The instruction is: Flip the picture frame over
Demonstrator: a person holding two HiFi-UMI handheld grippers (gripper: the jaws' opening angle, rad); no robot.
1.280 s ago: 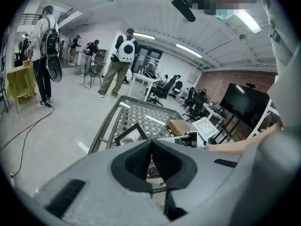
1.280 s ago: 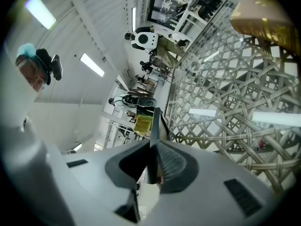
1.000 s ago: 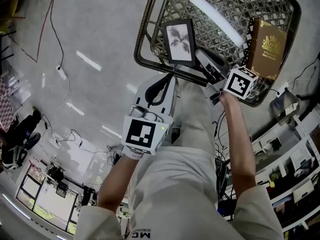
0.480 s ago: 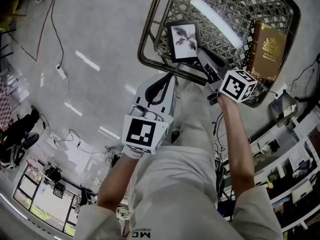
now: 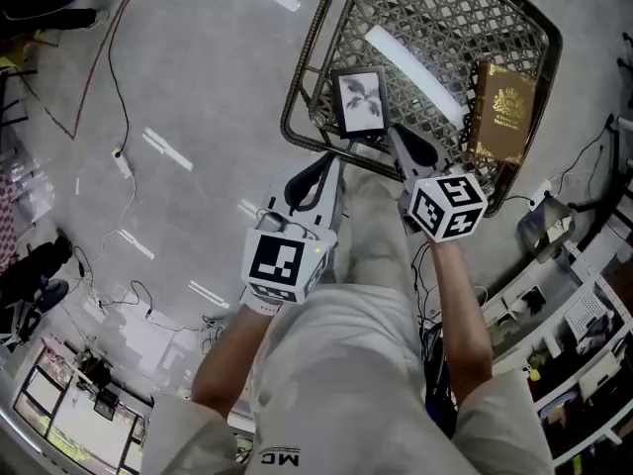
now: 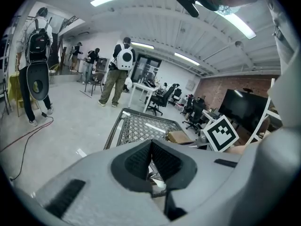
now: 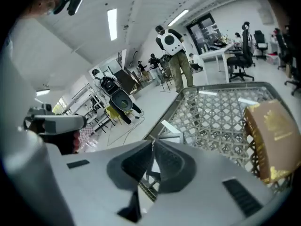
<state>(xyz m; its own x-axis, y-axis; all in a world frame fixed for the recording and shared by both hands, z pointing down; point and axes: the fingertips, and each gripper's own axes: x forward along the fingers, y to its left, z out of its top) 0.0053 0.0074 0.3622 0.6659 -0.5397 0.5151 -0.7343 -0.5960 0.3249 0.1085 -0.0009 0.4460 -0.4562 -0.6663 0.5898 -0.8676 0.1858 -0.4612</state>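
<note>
Both my left gripper and right gripper are closed, empty; frame lies picture-up on mesh, flip seems done.

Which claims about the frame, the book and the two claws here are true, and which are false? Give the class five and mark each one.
1. The picture frame is inside the wire basket. True.
2. The frame has its back turned up. False: in the head view its picture side, a plant sprig, faces up.
3. The brown book lies on the floor outside the basket. False: it is in the basket, at the side away from the frame.
4. The left claw has its jaws together, with nothing between them. True.
5. The right claw is wide open. False: its jaw tips meet, close to the frame.
</note>
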